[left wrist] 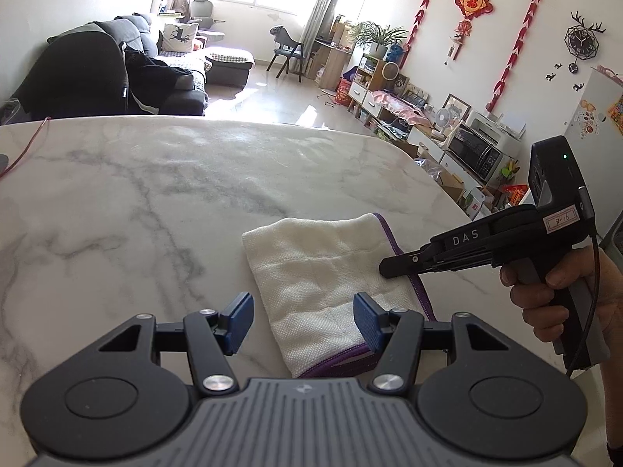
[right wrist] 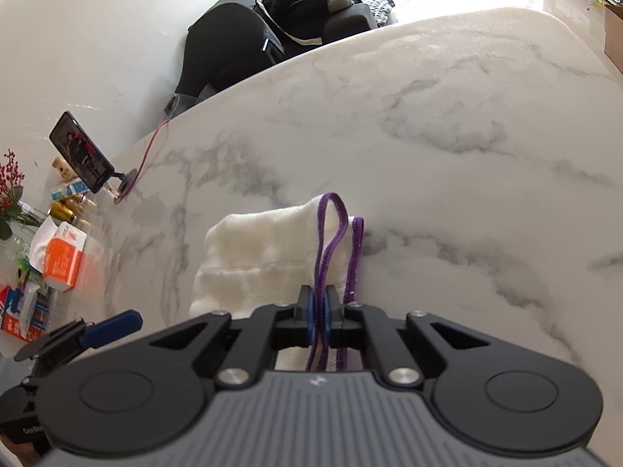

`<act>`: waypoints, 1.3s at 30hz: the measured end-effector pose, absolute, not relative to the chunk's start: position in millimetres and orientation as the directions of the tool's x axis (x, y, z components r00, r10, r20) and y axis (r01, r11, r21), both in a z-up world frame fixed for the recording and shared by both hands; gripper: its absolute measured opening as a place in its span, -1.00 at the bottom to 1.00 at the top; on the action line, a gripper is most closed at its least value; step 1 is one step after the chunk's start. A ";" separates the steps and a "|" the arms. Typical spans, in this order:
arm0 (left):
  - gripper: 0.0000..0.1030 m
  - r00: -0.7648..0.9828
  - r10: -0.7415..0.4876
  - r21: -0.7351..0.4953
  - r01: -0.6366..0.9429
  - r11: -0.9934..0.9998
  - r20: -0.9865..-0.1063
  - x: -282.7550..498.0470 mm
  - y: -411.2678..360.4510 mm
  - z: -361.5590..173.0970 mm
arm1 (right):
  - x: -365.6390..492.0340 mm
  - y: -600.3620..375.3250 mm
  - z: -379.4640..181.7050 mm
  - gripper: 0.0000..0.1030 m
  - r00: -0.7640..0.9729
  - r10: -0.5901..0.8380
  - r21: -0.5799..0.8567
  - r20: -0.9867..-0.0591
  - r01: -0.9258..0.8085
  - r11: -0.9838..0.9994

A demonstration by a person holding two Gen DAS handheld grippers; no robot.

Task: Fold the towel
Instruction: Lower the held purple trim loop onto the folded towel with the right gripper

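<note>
Pinching the towel (right wrist: 264,249) purple hem with my right gripper (right wrist: 319,311) closed, left gripper (left wrist: 303,323) wide open, empty; I carry it flat across the tabletop (left wrist: 136,194).

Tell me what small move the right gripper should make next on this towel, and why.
Probably let go. The towel already lies folded small on the marble table, while the right gripper is shut on its purple trim, and the left gripper is open, holding nothing.
</note>
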State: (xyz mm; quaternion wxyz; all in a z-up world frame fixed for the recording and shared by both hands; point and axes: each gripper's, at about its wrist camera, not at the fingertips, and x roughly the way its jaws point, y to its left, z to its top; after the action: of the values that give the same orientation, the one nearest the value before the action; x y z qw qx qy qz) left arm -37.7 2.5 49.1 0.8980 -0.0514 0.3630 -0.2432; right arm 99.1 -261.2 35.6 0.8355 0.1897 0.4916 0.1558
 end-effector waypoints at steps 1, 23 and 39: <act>0.12 0.618 -0.481 -0.266 0.411 0.872 -0.622 -37.2 -0.5 49.7 | 99.1 -261.4 34.7 -0.81 0.466 0.448 0.471 -0.763 -0.074 0.879; -0.55 0.531 -0.538 -0.236 0.533 0.813 -0.654 -22.5 -29.5 24.0 | 102.0 -218.9 63.8 -0.66 0.566 0.436 0.362 -0.699 -0.245 0.899; -0.55 0.518 -0.534 -0.226 0.543 0.809 -0.668 -24.9 -27.7 4.9 | 123.7 -244.2 38.3 -0.82 0.591 0.349 0.323 -0.727 -0.155 0.934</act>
State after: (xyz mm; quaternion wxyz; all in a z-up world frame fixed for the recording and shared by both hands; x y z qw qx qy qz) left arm -24.9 -27.7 4.9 0.8712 0.0057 0.3817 -0.3089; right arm 123.7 -244.2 38.3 0.8847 0.1133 0.4292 0.1425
